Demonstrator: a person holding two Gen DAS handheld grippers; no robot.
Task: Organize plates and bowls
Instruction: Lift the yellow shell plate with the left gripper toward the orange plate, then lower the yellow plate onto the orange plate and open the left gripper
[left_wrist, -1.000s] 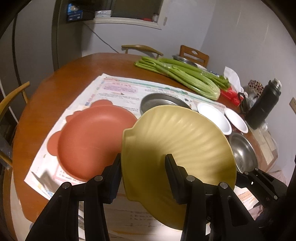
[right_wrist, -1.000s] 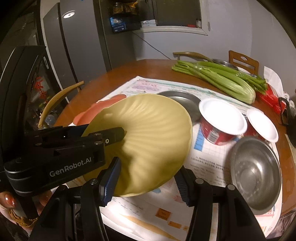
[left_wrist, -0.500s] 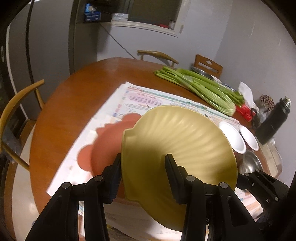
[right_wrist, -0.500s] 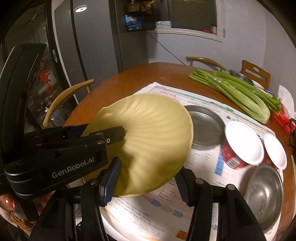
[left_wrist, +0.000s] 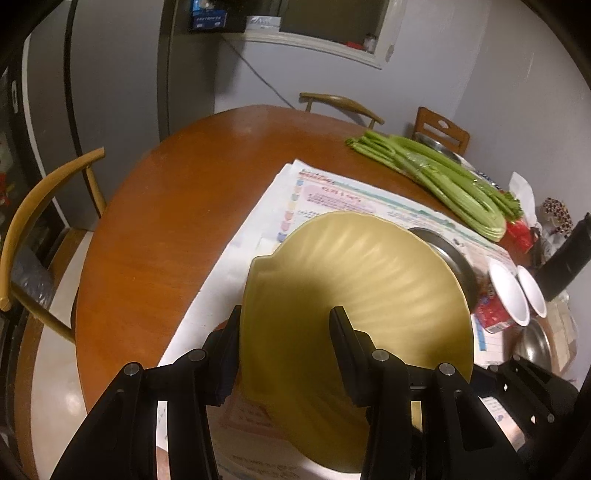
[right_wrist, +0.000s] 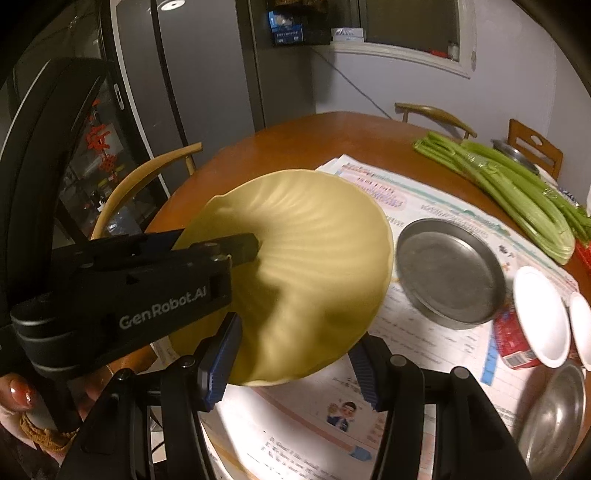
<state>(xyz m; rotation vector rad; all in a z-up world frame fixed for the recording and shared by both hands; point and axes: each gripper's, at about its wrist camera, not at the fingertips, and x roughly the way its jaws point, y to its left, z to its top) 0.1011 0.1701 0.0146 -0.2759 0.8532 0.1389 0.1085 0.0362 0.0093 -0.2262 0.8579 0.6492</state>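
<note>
Lifted higher and swung left now, the yellow shell plate (left_wrist: 354, 295) hides the red plate; left tongs (left_wrist: 286, 325) clamp its rim above the tabletop (left_wrist: 155, 229), while the right tongs (right_wrist: 295, 354) hang spread open underneath.

From here, the yellow plate (left_wrist: 354, 295) hides most of the newspaper (left_wrist: 258, 236) beneath it and part of the steel dish (left_wrist: 448, 254) behind. Beyond that plate, the print blurs unreadably, and the frame edge crops the steel bowl (right_wrist: 557, 417).
</note>
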